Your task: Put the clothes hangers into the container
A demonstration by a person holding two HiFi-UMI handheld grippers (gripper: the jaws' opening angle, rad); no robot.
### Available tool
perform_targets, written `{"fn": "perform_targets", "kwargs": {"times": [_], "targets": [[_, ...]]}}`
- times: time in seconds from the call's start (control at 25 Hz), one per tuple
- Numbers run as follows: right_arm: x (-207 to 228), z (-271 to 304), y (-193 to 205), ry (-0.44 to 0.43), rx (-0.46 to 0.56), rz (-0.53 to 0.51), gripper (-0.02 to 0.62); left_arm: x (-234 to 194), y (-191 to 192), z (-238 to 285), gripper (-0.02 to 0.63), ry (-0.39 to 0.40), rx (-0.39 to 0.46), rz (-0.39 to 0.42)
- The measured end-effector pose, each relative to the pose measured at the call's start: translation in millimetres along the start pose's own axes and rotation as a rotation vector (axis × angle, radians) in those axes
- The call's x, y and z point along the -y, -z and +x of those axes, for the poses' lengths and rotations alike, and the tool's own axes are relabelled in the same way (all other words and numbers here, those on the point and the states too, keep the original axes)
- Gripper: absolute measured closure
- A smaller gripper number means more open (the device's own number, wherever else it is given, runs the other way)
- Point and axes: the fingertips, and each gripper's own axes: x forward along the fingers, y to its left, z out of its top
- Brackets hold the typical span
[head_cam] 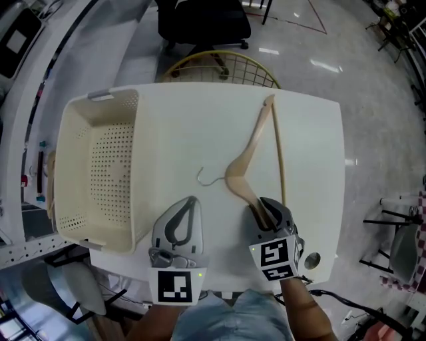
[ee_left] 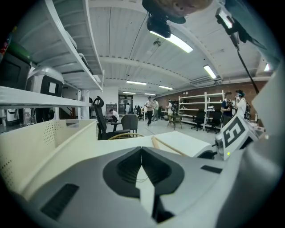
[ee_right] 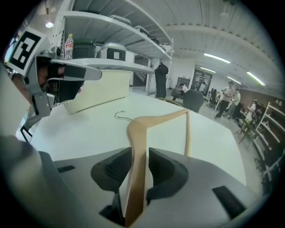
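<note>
A wooden clothes hanger with a metal hook lies flat on the white table. My right gripper is at its near arm, open, with that arm running between the jaws and a sliver of table showing beside it. The hanger rests on the table. My left gripper is shut on nothing, its tips together just left of the hook. The cream perforated basket stands at the table's left end, its wall close beside the left gripper.
A gold wire chair and a black office chair stand behind the table's far edge. Shelving runs along the left. People and more chairs are far off in the room.
</note>
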Motion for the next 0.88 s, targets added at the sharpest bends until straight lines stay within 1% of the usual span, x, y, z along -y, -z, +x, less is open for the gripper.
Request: {"fn": "perform_targets", "kwargs": {"times": [0.08,0.2,0.24,0.4,0.68,0.88], "targets": [[-1.8,2.2,1.4,-0.007,-0.024,-0.003,0.483,-1.4,0.8,0.3,0.594,-0.004,0.001,-0.004],[-1.2,3.2,2.5,-0.022,-0.044,0.037,0.489,-2.1,3.7,-0.6,0.594,-0.002,-0.012,0.005],[-0.7,3.5,2.4,-0.027,-0.050,0.055,0.501,-2.3,3.3,-0.9,0.594,-0.003,-0.010,0.006],[-0.1,3.3,0.5,-0.028,-0.049,0.092,0.505,-2.8,-1.8,-3.6,0.594,-0.009,0.009,0.000],[8.8,-17.1,-27.5,-0.010,0.027,0.151,0.506,-3.5,-21.1,-17.1,0.594,-0.022,0.049,0.003],[23.1,-44.0,-82.3,0.015,0.147,0.163,0.506,-8.3,-59.1,-24.0,0.594,-0.026,0.145,0.031]]}}
